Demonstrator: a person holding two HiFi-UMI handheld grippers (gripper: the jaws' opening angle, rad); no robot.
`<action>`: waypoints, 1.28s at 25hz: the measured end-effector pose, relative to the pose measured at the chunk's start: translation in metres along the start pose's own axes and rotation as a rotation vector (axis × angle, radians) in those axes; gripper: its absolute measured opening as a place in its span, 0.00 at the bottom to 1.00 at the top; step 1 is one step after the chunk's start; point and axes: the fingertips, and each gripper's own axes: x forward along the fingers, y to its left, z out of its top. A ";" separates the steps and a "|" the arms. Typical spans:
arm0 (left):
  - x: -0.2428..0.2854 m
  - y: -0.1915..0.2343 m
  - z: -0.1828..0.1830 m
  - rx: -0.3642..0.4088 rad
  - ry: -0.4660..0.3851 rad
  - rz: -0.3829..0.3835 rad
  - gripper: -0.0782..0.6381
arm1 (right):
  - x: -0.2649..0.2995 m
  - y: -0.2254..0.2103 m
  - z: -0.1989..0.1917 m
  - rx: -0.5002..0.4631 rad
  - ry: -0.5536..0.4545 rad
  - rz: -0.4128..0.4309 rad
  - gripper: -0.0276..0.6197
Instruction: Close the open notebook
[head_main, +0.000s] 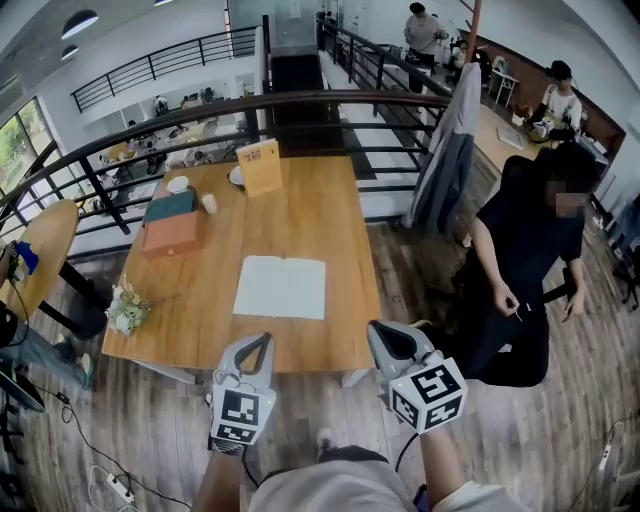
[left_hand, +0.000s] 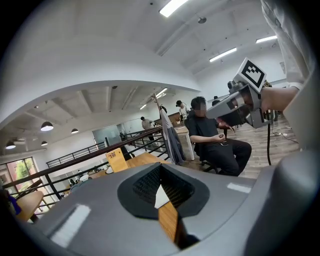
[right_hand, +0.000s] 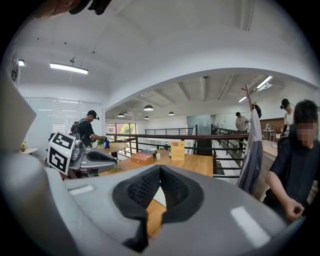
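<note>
At the left edge of the wooden surface (head_main: 340, 230) lies a small bunch of flowers (head_main: 127, 308). Further back on that side sits an orange box (head_main: 172, 234) with a teal book (head_main: 168, 206) on top, and a white cup (head_main: 209, 204) stands just beside them. A yellow sign card (head_main: 261, 166) stands upright at the far edge, in front of the black railing (head_main: 300, 100).

The left hand-held gripper (head_main: 262, 340) hangs over the floor just off the near edge. Its jaws are pressed together at the tips and nothing is pinched between them.

The notebook (head_main: 281, 287) lies open and flat with its white pages up, in the near half of the surface. It is ahead of both grippers and apart from each; in each gripper view a sliver of its page shows through the gap behind the tips.

The right hand-held gripper (head_main: 380, 330) is level with the left one, near the surface's near right corner. Its jaws also meet at the tips and hold nothing.

Right of the surface a grey coat (head_main: 447, 150) hangs from a stand, and a seated person (head_main: 530, 260) in black sits beyond it.
</note>
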 end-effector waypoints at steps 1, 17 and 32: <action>0.006 0.002 0.000 0.000 0.005 0.005 0.12 | 0.005 -0.005 0.000 0.001 0.000 0.005 0.04; 0.067 0.020 -0.043 0.011 0.149 0.045 0.12 | 0.062 -0.035 -0.020 0.024 0.055 0.102 0.04; 0.125 0.032 -0.101 0.083 0.219 -0.099 0.20 | 0.105 -0.047 -0.068 0.060 0.138 0.027 0.04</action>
